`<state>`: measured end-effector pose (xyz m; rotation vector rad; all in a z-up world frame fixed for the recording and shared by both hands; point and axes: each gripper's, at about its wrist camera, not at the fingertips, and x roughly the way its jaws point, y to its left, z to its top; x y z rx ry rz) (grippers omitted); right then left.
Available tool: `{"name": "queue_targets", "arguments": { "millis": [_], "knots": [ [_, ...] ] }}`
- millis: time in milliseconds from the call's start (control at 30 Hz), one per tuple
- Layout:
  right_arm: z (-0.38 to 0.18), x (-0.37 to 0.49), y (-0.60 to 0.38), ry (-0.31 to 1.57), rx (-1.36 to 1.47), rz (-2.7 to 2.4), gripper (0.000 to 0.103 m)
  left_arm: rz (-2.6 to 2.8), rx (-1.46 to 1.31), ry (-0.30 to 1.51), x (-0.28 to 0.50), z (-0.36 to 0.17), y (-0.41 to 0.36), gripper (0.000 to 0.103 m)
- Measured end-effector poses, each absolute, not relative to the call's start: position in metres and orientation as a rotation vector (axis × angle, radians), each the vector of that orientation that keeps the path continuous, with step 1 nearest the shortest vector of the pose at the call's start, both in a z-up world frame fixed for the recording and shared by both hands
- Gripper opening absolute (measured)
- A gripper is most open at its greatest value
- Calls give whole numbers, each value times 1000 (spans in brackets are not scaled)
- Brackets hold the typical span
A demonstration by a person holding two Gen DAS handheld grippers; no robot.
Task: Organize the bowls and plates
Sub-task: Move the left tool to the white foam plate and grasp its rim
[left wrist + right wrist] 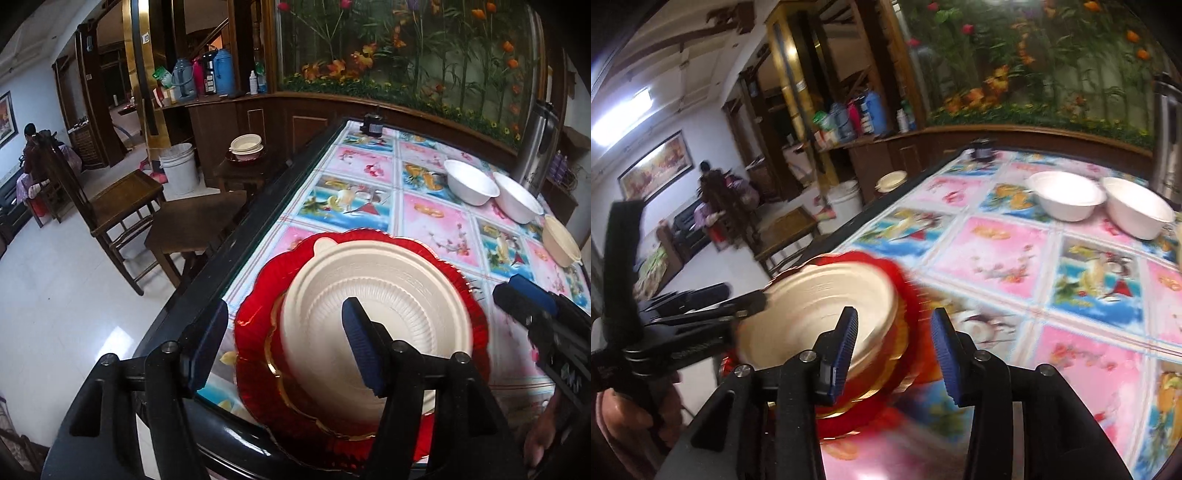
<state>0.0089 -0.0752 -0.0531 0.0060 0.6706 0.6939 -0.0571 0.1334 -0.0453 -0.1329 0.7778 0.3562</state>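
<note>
- At the table's near corner, the left gripper [284, 347] stands wide open astride the cream bowl [376, 317], one finger inside it, one outside over the table edge [207, 295]; it clamps nothing.
- Right gripper [894, 350] is parted about halfway, holding nothing, its fingers bracketing the right rim of the red plate [905, 295]; contact cannot be confirmed through the blur.
- Cream bowl sits in the red plate, which appears to lie on another red plate beneath; the stack overhangs or lies flush with the near table edge.
- Beyond the stack, well apart, two white bowls [471, 182] [517, 197] stand side by side, a cream bowl [559, 240] to their right, a steel flask [535, 147] behind.
- Risk, in my judgement: gripping the bowl wall alone may tip it or drag the plates off the near edge; floor and stool [195, 221] lie below.
- Risk: both tools crowd one stack; a collision could jolt it.
- Clearance: open tablecloth [369, 199] extends between stack and white bowls, ample for sliding inward.
</note>
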Motion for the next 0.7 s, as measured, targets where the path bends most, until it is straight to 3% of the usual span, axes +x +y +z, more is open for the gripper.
{"name": "queue_targets", "arguments": {
  "millis": [167, 233, 300, 367, 467, 633, 700],
  "knots": [
    [-59, 42, -134, 667, 88, 537, 46, 308, -110, 766, -51, -37, 116, 68],
    [-62, 54, -164, 658, 131, 465, 50, 288, -99, 763, -49, -33, 106, 81],
    [-67, 68, -200, 667, 188, 374, 59, 261, -84, 760, -44, -28, 92, 81],
    [-71, 80, -233, 678, 254, 318, 61, 220, -75, 766, -38, -24, 78, 82],
    [-74, 91, -279, 648, 338, 219, 71, 163, -82, 794, -28, -21, 59, 82],
    [-80, 106, -352, 644, 522, 108, 72, 70, -62, 848, -3, -17, 14, 82],
    [-79, 105, -373, 624, 528, 71, 79, 49, -41, 871, 6, -17, -3, 82]
  ]
}}
